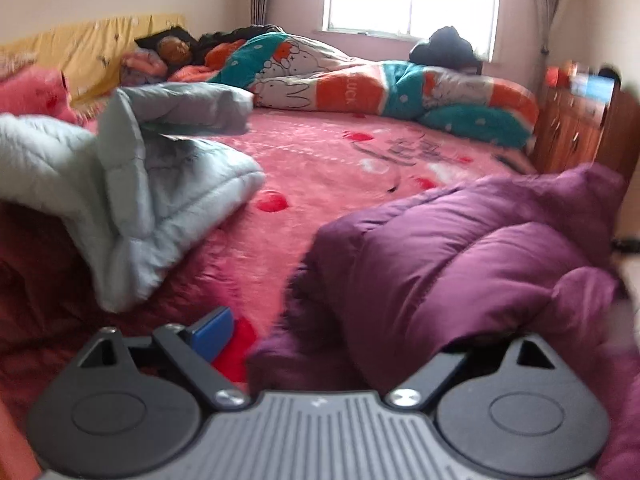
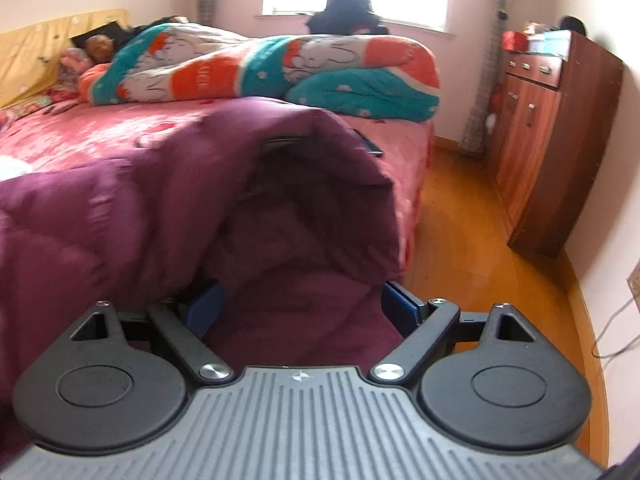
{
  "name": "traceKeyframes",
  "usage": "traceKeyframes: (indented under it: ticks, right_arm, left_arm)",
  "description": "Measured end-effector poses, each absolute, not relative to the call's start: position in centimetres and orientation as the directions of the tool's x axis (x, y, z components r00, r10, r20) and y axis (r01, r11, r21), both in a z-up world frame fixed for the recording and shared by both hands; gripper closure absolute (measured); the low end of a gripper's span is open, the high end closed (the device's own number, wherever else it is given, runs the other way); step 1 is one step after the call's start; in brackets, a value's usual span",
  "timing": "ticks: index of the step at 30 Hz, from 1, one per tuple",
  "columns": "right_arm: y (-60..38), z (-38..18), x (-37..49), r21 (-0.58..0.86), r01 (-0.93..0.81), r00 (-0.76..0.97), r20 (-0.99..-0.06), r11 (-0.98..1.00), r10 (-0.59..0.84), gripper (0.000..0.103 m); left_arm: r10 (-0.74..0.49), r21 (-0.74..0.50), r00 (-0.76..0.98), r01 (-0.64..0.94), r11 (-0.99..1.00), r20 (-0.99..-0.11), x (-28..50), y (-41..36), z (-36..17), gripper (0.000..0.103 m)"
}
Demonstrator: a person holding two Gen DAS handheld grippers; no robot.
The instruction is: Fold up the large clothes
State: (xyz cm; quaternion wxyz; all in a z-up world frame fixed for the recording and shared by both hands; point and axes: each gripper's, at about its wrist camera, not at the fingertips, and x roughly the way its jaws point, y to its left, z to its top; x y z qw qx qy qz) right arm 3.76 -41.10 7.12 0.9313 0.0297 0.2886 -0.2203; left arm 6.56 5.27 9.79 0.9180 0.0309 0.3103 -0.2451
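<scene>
The purple padded coat (image 2: 168, 216) is lying bunched at the near edge of the bed (image 1: 320, 168), one fold overhanging. A slide to the floor is being risked — nothing is pinning it. The left gripper (image 1: 352, 340) is being held wide, clamping nothing. The right gripper (image 2: 304, 308) is angled downward, cloth between its jaws — apparently unpinched, though blurred.

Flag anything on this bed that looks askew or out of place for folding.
The purple puffer coat is bunched in a heap at the bed's near edge, part of it hanging over the side, not spread flat. The pale blue-grey coat lies crumpled too. A small dark flat object sits near the bed's edge; what it is I cannot tell.
</scene>
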Motion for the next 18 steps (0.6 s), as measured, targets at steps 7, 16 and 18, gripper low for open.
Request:
traceKeyframes:
  ticks: [7,16,18]
  right_arm:
    - [-37.0,7.5,2.3,-0.090,0.280,0.788,-0.547,0.956,-0.283,0.000]
    - [-32.4,5.3,2.6,-0.130,0.046,0.791,-0.600,0.990,-0.116,0.000]
    - [-31.4,5.0,3.2,-0.173,0.016,0.799,-0.590,0.985,-0.117,0.000]
  left_arm:
    - [-0.552,-0.125,0.611,0.598,0.791,-0.568,2.8,4.3,10.2,0.011]
    - [-0.610,-0.121,0.672,0.624,0.772,-0.421,6.9,6.5,10.9,0.000]
    - [-0.591,-0.068,0.704,0.619,0.782,-0.394,9.6,5.7,10.6,0.000]
